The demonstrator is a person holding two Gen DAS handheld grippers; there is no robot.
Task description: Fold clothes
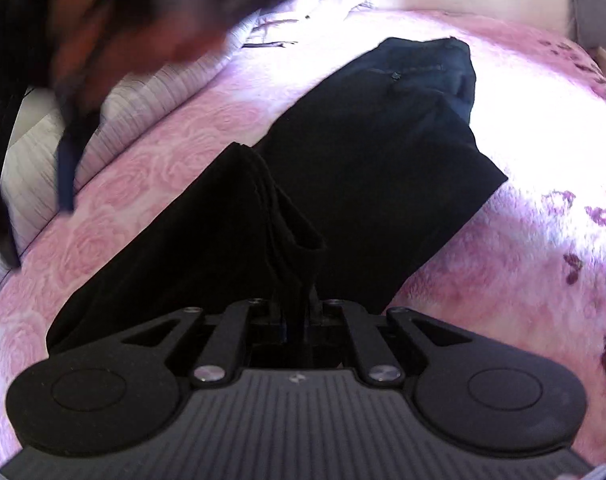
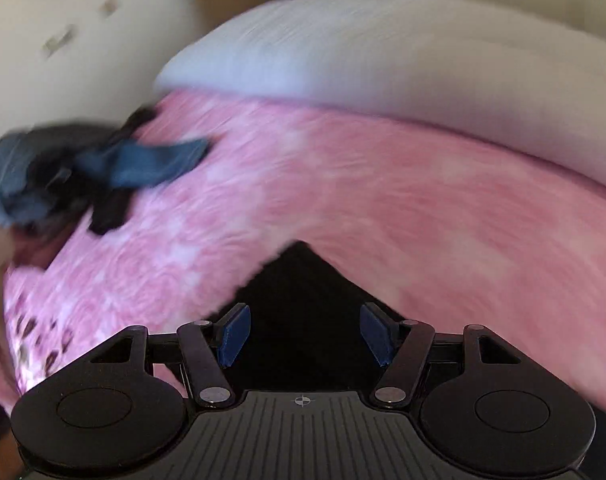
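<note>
Black trousers (image 1: 367, 152) lie stretched across a pink bedspread (image 1: 175, 132), with the waistband at the far end. My left gripper (image 1: 301, 308) is shut on a bunched fold of the trousers near their lower end, and the cloth rises into a peak above the jaws. In the blurred right wrist view my right gripper (image 2: 305, 334) stands open. Its blue pads (image 2: 233, 334) are wide apart, and a corner of black cloth (image 2: 303, 280) lies beneath them, gripped by neither. A blurred dark shape with a blue strip (image 1: 65, 176) crosses the upper left of the left wrist view.
A loose heap of blue and dark clothes (image 2: 83, 168) lies on the bedspread (image 2: 423, 208) at the left. A pale pillow (image 2: 343, 60) sits behind it. Striped white bedding (image 1: 143, 100) borders the pink cover. Dark floral print (image 1: 603, 216) marks the cover's right side.
</note>
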